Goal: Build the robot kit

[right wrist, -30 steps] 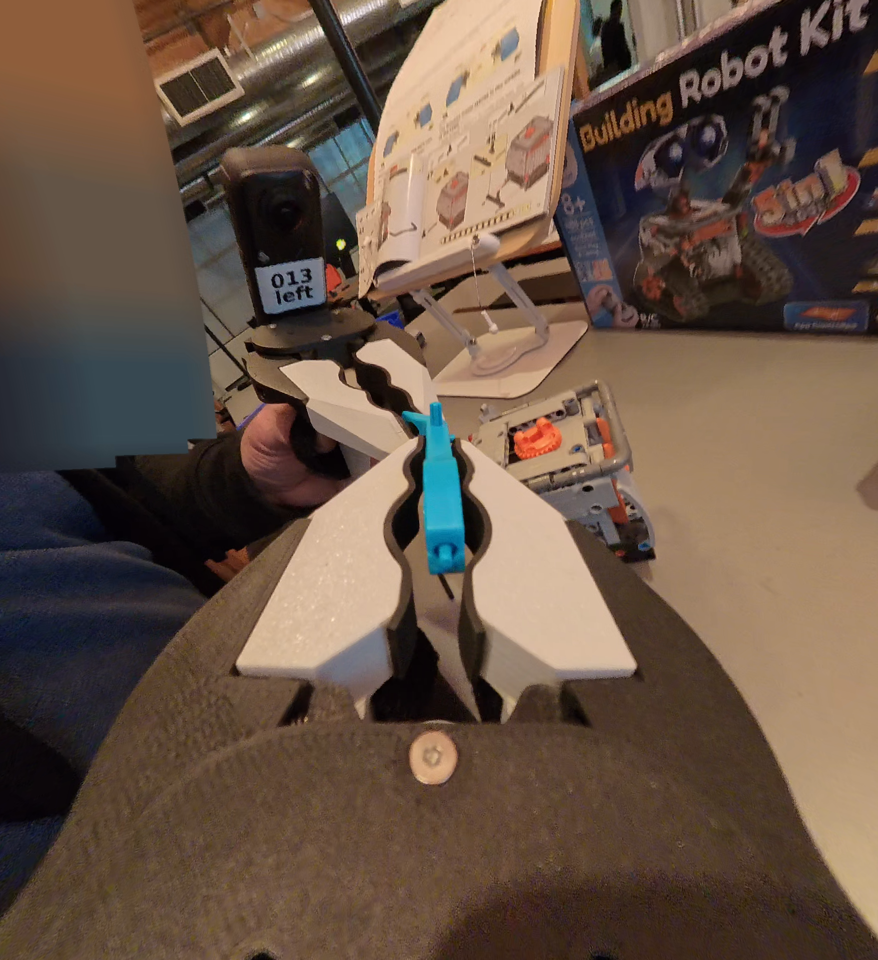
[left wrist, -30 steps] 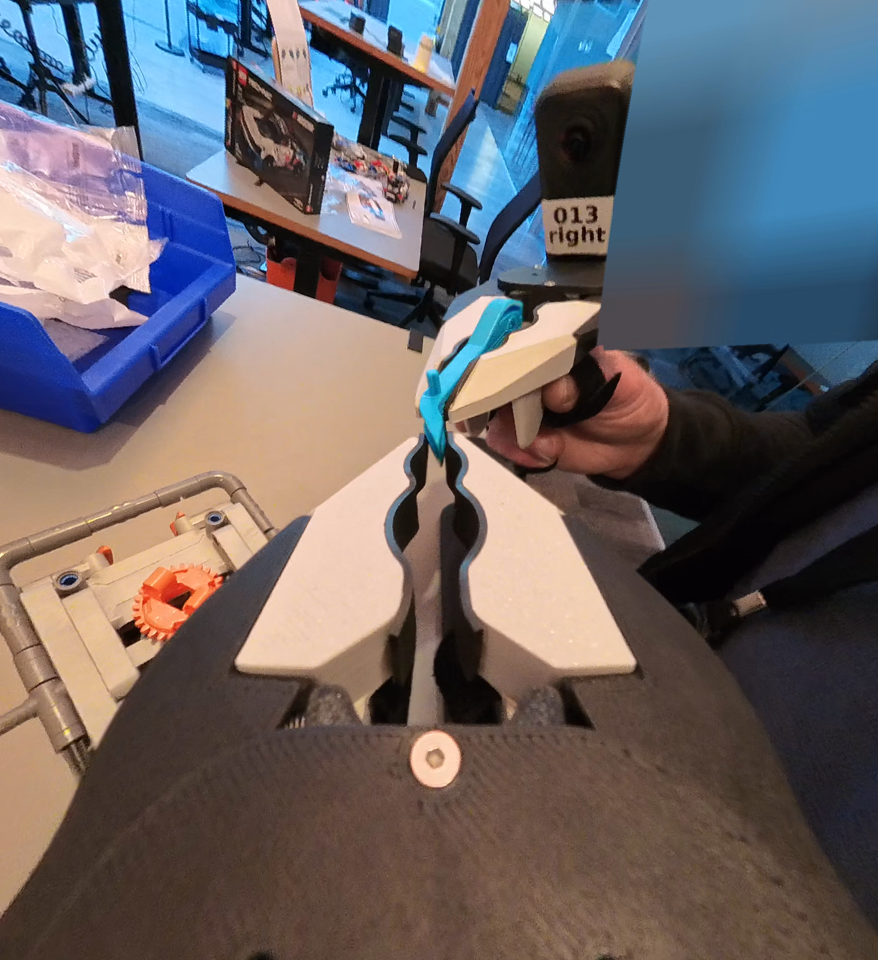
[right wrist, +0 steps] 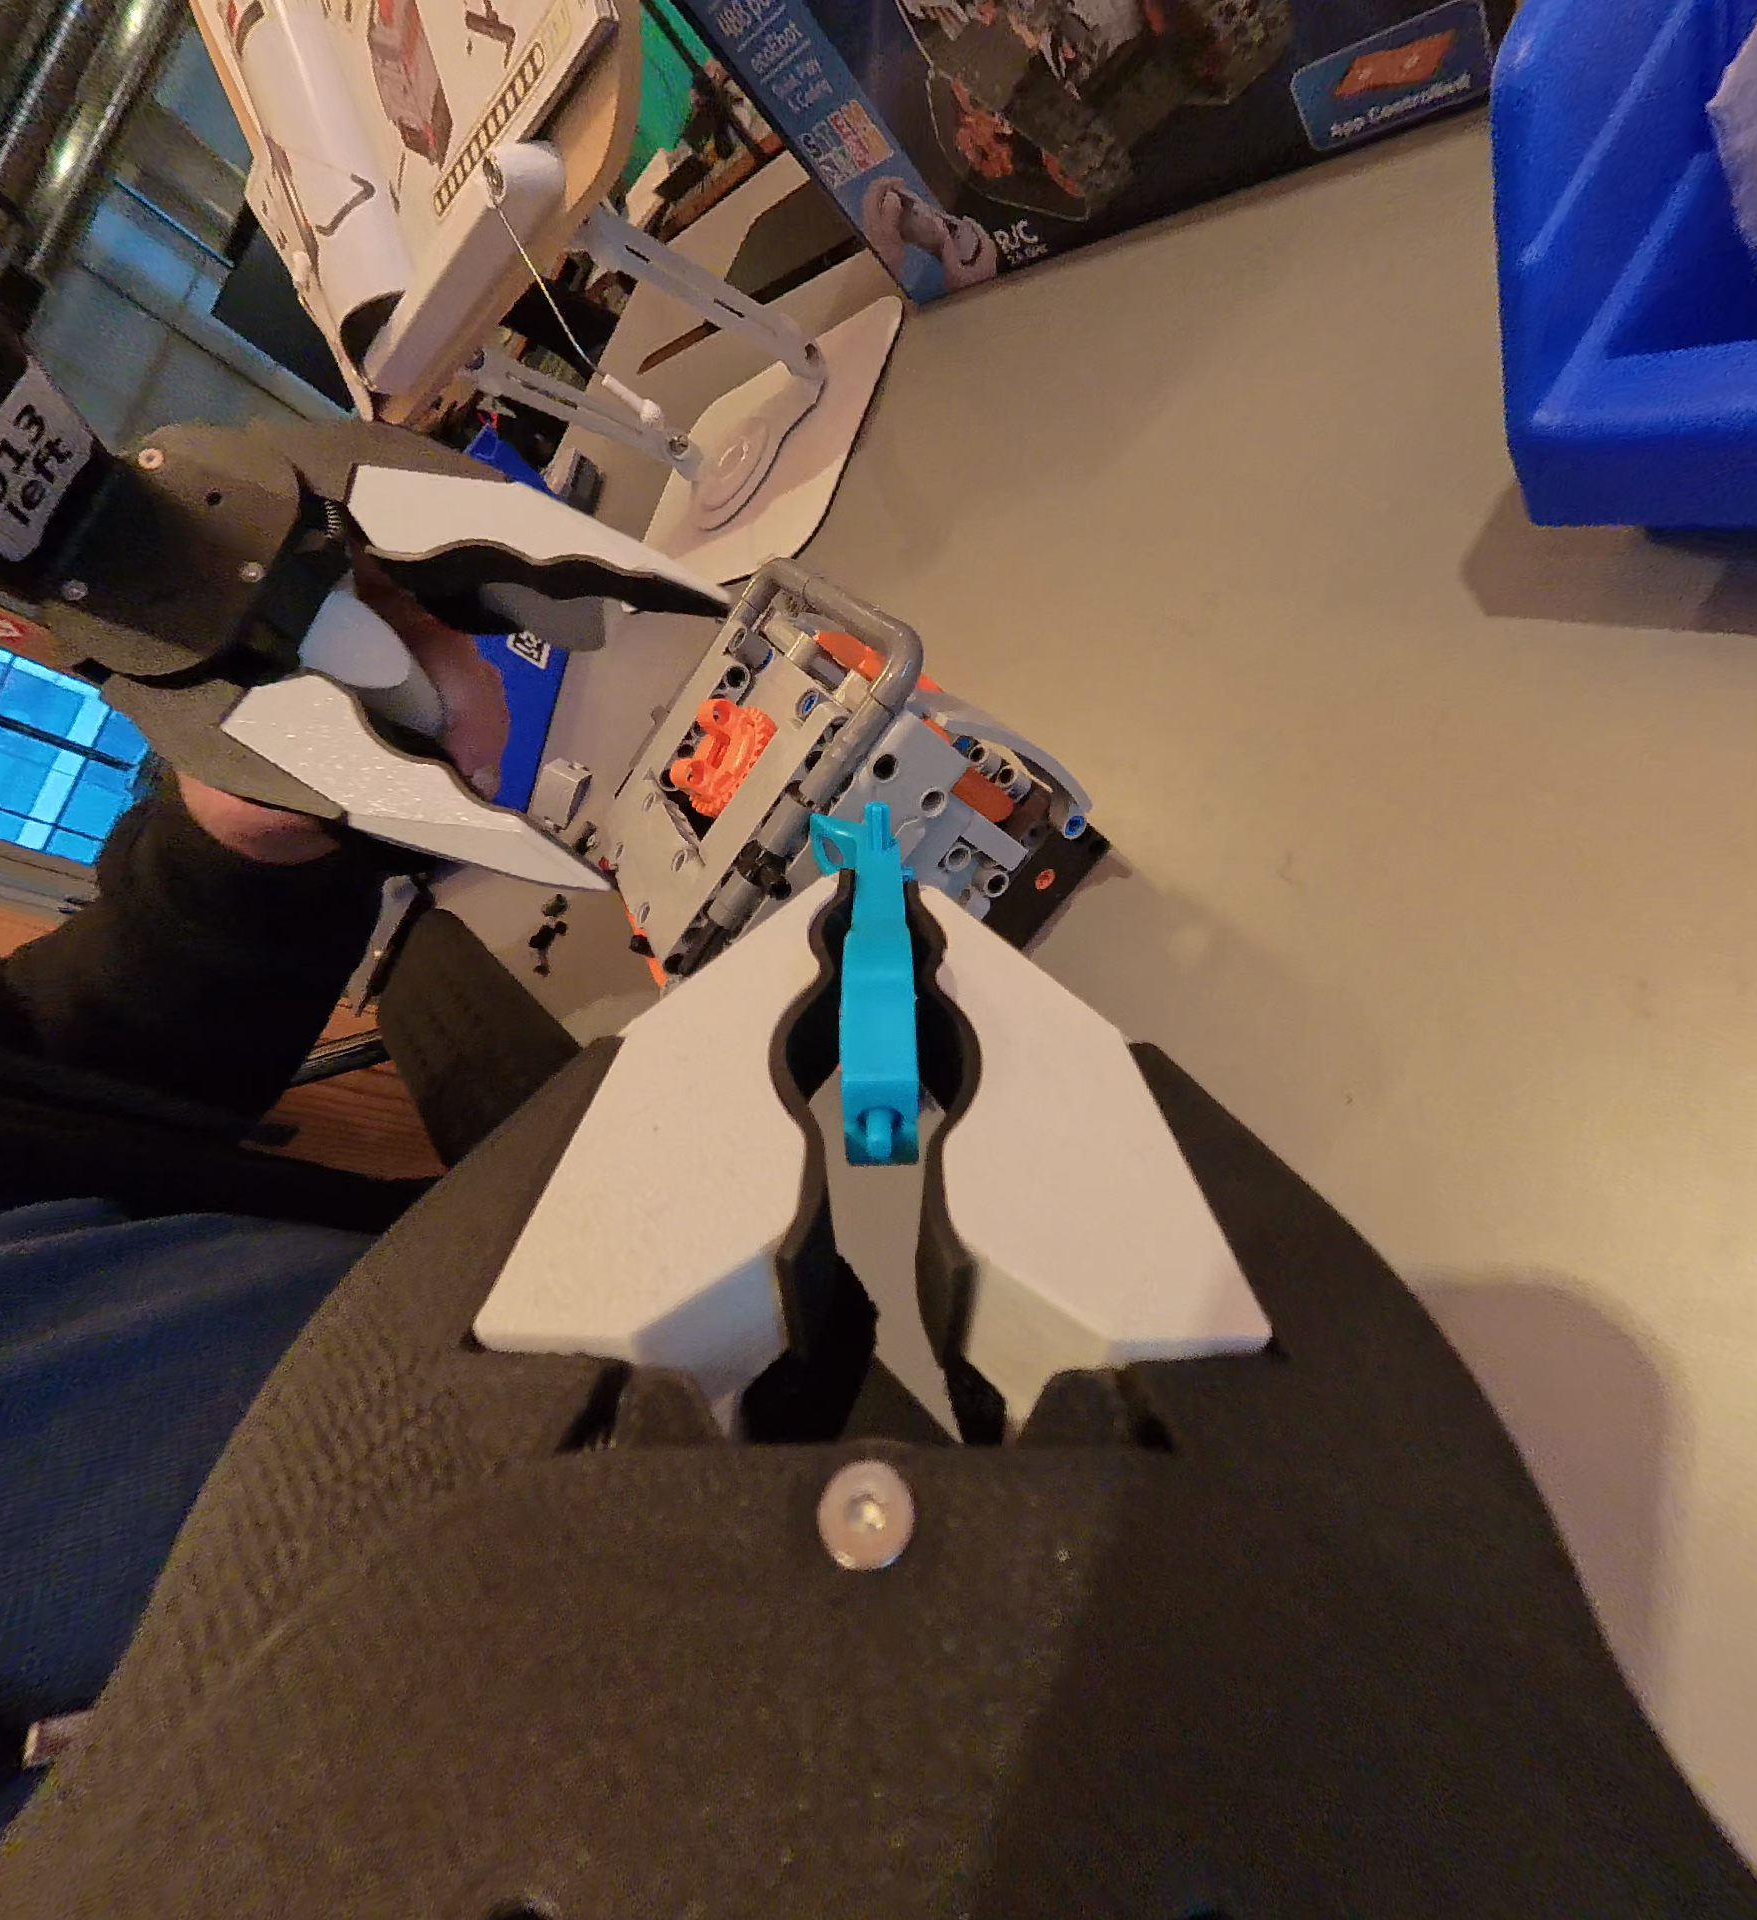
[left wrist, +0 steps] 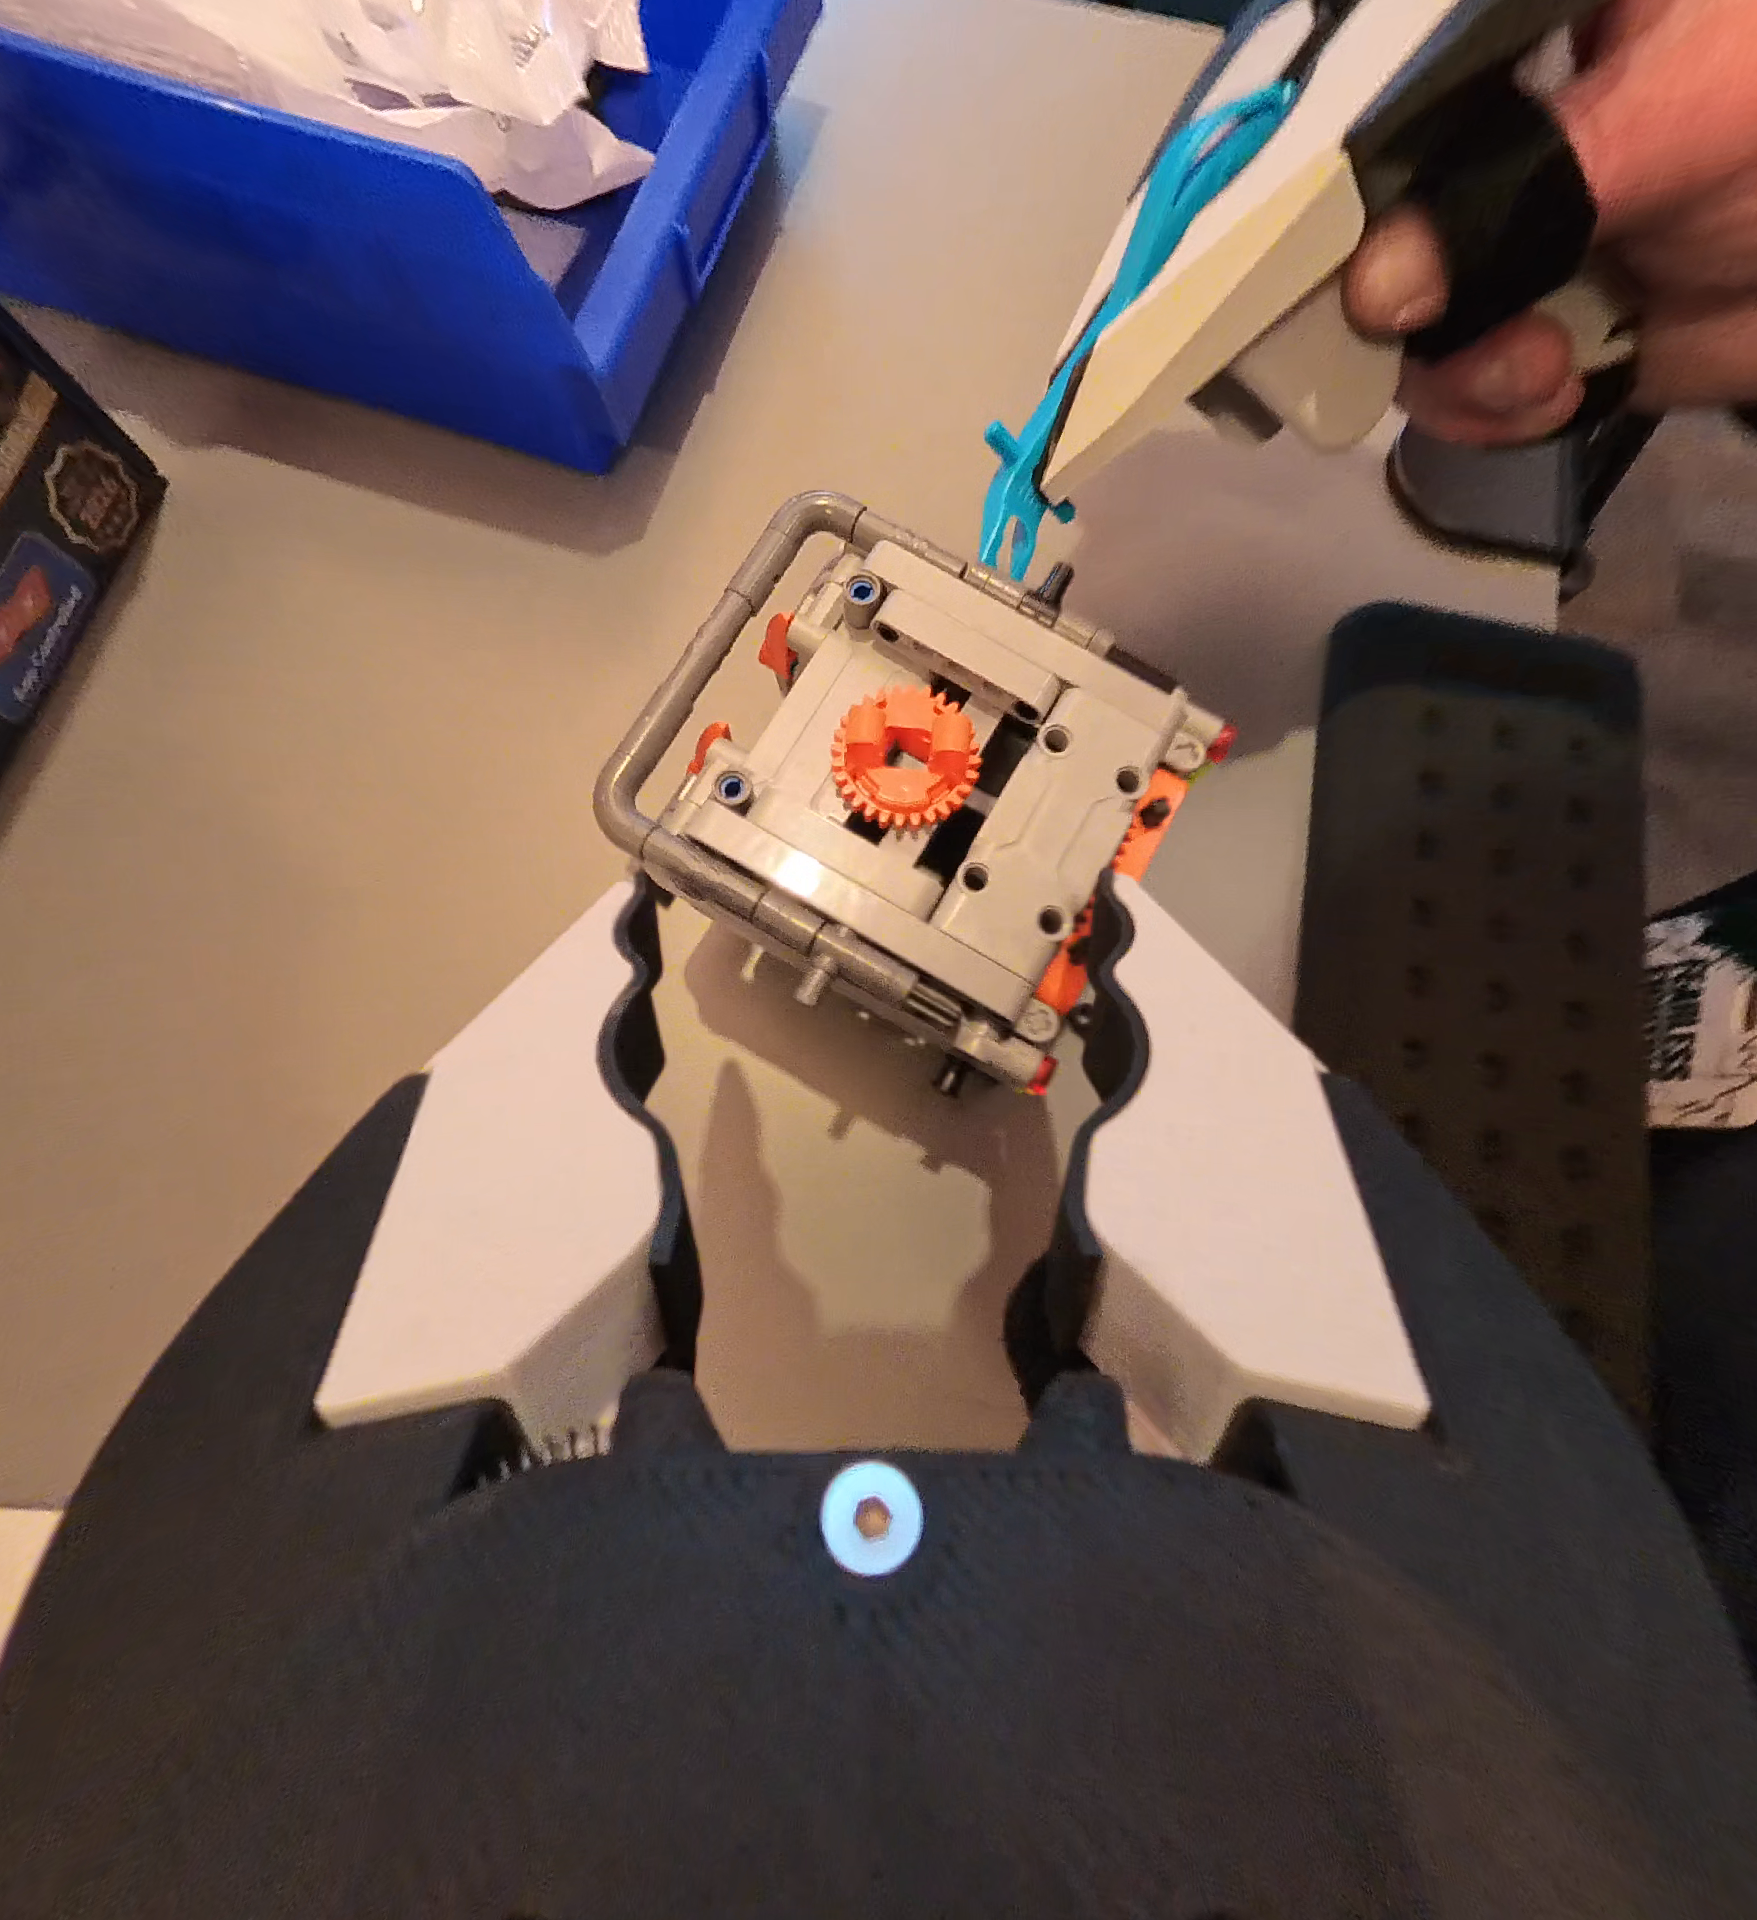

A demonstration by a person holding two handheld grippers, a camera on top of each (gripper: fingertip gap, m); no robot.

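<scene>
The left gripper (left wrist: pixel 879 914) stands wide open over the grey desk (left wrist: pixel 282 727), its two white fingers either side of the near corner of a grey brick-built block model (left wrist: pixel 915 800); the right-hand finger seems to touch the model's orange side parts, the left-hand one stands just clear of the grey tube frame (left wrist: pixel 676 686) that loops round one end; nothing is gripped yet. An orange gear (left wrist: pixel 905 764) sits in the model's upper face.

The right gripper (right wrist: pixel 869 904) is closed on a turquoise plastic tool (right wrist: pixel 874 987), which runs along the slot between the fingers with its forked tip poking out in front; in the left wrist view that tip hangs just above, perhaps touching, the far edge of the model near a small dark pin (left wrist: pixel 1058 577); contact cannot be told for sure.

To my judgement, the model wants steadying first: the open fingers should close on solid grey walls, not on the tube or the orange bits; then the tool tip can work squarely, with light force.

A blue bin (left wrist: pixel 354 229) of plastic bags stands well apart; a printed box (right wrist: pixel 1113 125) and a booklet on a stand (right wrist: pixel 458 177) lie beyond.
</scene>
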